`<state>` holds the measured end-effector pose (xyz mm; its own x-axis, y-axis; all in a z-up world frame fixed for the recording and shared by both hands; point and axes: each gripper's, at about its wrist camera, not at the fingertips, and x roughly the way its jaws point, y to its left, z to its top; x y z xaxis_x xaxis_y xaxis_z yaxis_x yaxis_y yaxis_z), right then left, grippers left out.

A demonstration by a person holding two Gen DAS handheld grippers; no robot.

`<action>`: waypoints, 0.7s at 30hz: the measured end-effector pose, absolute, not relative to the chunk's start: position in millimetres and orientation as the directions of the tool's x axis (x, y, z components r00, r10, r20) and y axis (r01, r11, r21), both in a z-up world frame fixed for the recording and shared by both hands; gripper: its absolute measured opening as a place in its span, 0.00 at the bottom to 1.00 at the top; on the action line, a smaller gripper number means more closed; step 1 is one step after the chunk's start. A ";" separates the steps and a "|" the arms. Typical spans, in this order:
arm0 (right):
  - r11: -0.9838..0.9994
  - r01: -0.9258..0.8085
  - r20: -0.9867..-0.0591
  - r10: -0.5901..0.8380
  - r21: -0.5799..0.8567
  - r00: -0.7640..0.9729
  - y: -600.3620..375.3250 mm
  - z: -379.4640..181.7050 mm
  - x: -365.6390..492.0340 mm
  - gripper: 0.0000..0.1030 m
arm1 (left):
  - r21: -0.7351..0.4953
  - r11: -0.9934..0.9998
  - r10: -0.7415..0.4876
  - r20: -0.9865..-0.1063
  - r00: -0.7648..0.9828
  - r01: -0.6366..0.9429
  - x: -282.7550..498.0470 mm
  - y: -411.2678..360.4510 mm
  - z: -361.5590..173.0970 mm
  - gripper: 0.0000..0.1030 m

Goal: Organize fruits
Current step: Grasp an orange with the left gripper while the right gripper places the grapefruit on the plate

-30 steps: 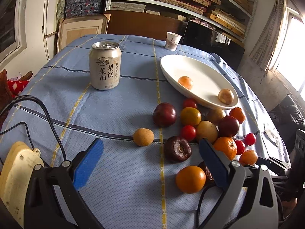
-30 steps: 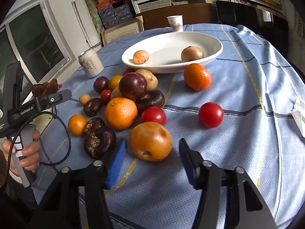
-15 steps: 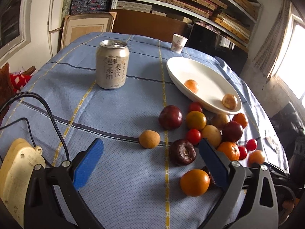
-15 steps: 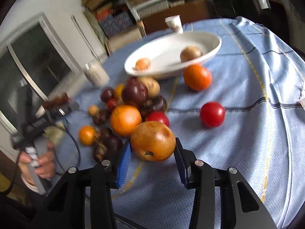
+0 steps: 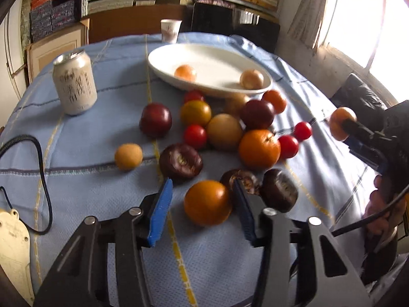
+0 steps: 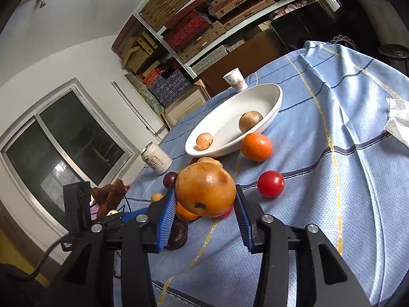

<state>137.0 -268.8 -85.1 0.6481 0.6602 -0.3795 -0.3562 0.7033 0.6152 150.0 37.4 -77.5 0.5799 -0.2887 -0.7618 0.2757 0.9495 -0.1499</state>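
Observation:
My right gripper (image 6: 205, 194) is shut on a large orange-brown fruit (image 6: 204, 189) and holds it above the table; the fruit also shows in the left wrist view (image 5: 341, 122). My left gripper (image 5: 202, 199) is open, its blue pads either side of an orange fruit (image 5: 207, 202) that lies on the cloth. A white oval dish (image 5: 217, 58) holds two small fruits (image 5: 185, 73) (image 5: 251, 79); the dish also shows in the right wrist view (image 6: 276, 102). Several fruits, among them an orange (image 5: 259, 148) and a dark mangosteen (image 5: 180, 161), lie in a heap before the dish.
A drink can (image 5: 75, 84) stands at the back left and a paper cup (image 5: 170, 30) behind the dish. A loose orange (image 6: 256, 147) and a red tomato (image 6: 270, 183) lie to the right of the heap. A cable (image 5: 43, 179) crosses the left of the blue tablecloth (image 5: 84, 192). Shelves stand behind.
My right gripper closed on the orange-brown fruit and lifted it off the table. My left gripper moved forward to the near orange fruit and narrowed around it.

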 end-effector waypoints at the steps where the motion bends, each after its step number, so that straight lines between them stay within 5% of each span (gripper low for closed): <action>1: 0.703 -0.356 -0.381 0.661 0.616 0.647 -268.8 -85.5 137.3 0.44 | -0.154 0.948 -0.293 -0.760 0.580 0.277 149.5 38.1 -77.3 0.46; 21: 0.704 -0.363 -0.397 0.668 0.610 0.629 -263.4 -87.8 139.3 0.45 | -0.194 0.937 -0.327 -0.781 0.532 0.292 148.4 41.0 -90.3 0.46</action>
<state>139.3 -263.4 -87.8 0.6294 0.6681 -0.3968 -0.3633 0.7044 0.6098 148.4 41.0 -90.3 0.5316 -0.3269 -0.7814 0.2916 0.9368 -0.1936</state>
